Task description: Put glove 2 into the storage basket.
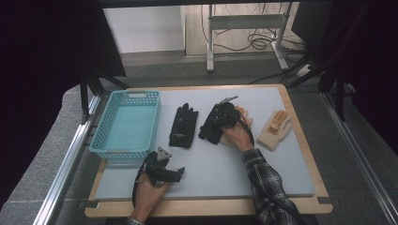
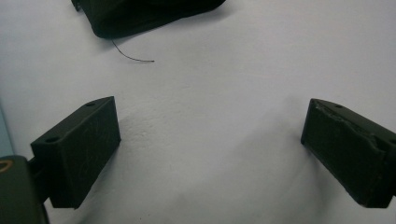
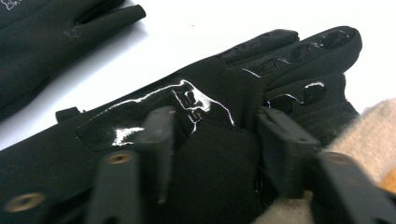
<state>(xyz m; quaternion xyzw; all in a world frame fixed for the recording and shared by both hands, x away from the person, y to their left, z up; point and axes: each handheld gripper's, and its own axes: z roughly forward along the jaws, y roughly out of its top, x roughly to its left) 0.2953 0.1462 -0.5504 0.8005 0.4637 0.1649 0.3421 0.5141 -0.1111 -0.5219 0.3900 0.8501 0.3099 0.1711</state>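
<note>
Black fabric bunches between the jaws of the right gripper (image 3: pixel 212 149), which pinches the palm of a black glove (image 3: pixel 224 107) lying on the pale grey mat (image 1: pixel 225 164) that covers the bench (image 1: pixel 211 207). With the blue basket (image 1: pixel 126 123) as landmark, this glove (image 1: pixel 210 127) lies well to its right, second in a row of four. A matching black glove (image 1: pixel 184 125) lies flat between it and the basket, while a tan knitted glove (image 1: pixel 244 118) lies just past it, partly hidden by the person's right hand (image 1: pixel 237 136). A second tan glove (image 1: pixel 276 129) sits farthest from the basket. The left gripper (image 1: pixel 178 174) rests on the mat just below the basket's near right corner, its jaws spread wide with bare mat between them (image 2: pixel 210 154). A loose thread (image 2: pixel 133 56) lies near the first glove's cuff.
</note>
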